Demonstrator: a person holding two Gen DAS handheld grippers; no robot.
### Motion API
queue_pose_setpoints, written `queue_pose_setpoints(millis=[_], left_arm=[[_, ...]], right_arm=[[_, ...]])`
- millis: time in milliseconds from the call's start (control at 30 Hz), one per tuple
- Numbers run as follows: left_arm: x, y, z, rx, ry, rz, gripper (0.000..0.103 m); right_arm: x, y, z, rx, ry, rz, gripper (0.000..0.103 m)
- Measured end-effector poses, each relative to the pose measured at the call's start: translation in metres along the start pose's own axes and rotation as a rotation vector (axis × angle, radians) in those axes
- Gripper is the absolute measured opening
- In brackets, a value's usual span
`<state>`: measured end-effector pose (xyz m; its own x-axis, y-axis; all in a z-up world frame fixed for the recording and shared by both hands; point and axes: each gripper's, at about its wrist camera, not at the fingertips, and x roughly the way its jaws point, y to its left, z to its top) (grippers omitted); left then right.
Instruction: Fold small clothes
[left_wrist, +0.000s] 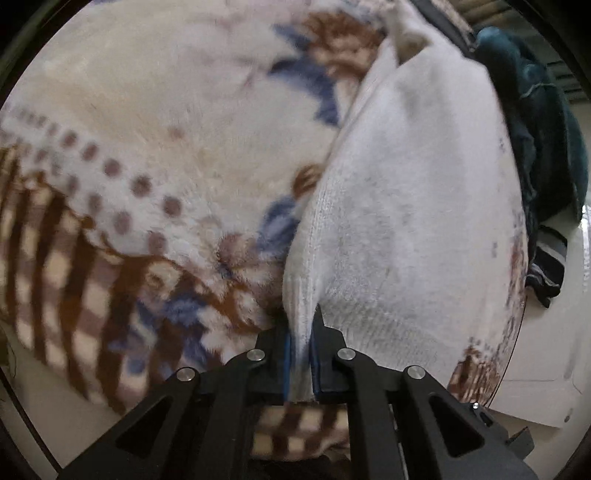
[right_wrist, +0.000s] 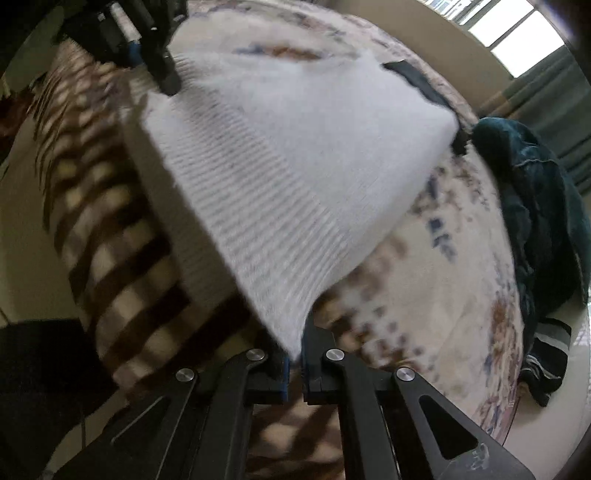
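Note:
A white knitted garment (left_wrist: 406, 192) lies stretched over a patterned fleece blanket (left_wrist: 147, 147). My left gripper (left_wrist: 300, 350) is shut on its ribbed hem, with the cloth pinched between the blue pads. In the right wrist view the same white garment (right_wrist: 288, 166) hangs taut from corner to corner. My right gripper (right_wrist: 293, 360) is shut on its near corner. The left gripper (right_wrist: 162, 70) shows at the top left, clamped on the far corner. The held edge is lifted off the blanket (right_wrist: 424, 314).
A dark teal cloth (right_wrist: 535, 206) is heaped at the right edge of the blanket, with a dark striped piece (right_wrist: 546, 358) below it. A black strap (right_wrist: 417, 81) lies beyond the white garment. A window (right_wrist: 517, 33) stands at the far right. Pale floor surrounds the blanket.

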<state>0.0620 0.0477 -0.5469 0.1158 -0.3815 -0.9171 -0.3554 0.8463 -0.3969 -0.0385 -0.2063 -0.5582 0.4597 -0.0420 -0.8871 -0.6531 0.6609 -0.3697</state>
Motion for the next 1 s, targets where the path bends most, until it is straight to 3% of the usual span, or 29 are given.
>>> queue_pose_setpoints(millis=[67,167,267,333,433,500,533,600,700,800,833,867,900,1000], left_arm=[[0.004,-0.001,0.003,-0.003,0.013,-0.015,0.007],[-0.004,-0.003,0.004,-0.005,0.032,-0.052,0.014],[-0.022,0.004,0.003,-0.015,0.038,-0.089,0.039],[-0.033,0.006,0.005,-0.018,0.022,-0.119,0.065],[-0.039,0.014,0.019,-0.019,0.006,-0.166,0.066],[-0.028,0.008,0.032,0.003,0.005,-0.182,0.066],[-0.019,0.003,0.036,0.017,0.01,-0.184,0.066],[0.0,-0.006,0.049,0.051,0.043,-0.192,0.066],[0.021,-0.021,0.057,0.107,0.064,-0.177,0.067],[0.015,-0.031,0.052,0.142,0.05,-0.154,0.062],[0.009,-0.035,0.048,0.166,0.039,-0.163,0.029],[0.005,-0.037,0.045,0.183,0.04,-0.165,0.012],[-0.001,-0.038,0.041,0.191,0.038,-0.168,0.012],[-0.02,-0.029,0.038,0.121,0.024,-0.225,0.011]], right_arm=[[0.012,0.006,0.0,-0.011,0.033,0.017,0.004],[0.022,-0.009,0.008,0.062,0.08,0.113,0.004],[0.03,-0.044,0.009,0.208,0.186,0.307,0.004],[0.033,-0.07,-0.002,0.322,0.254,0.463,0.005],[0.031,-0.111,-0.024,0.509,0.281,0.611,0.006],[0.034,-0.139,-0.036,0.678,0.256,0.703,0.014],[0.041,-0.153,-0.04,0.782,0.243,0.761,0.02],[0.064,-0.171,-0.043,0.957,0.22,0.867,0.044],[0.106,-0.172,-0.034,1.092,0.214,0.974,0.051],[0.14,-0.154,-0.023,1.172,0.246,1.127,0.051],[0.141,-0.149,-0.019,1.188,0.236,1.153,0.049],[0.14,-0.146,-0.016,1.186,0.227,1.151,0.035],[0.138,-0.14,-0.011,1.168,0.233,1.155,0.015],[0.129,-0.133,-0.012,1.21,0.245,1.155,0.015]])
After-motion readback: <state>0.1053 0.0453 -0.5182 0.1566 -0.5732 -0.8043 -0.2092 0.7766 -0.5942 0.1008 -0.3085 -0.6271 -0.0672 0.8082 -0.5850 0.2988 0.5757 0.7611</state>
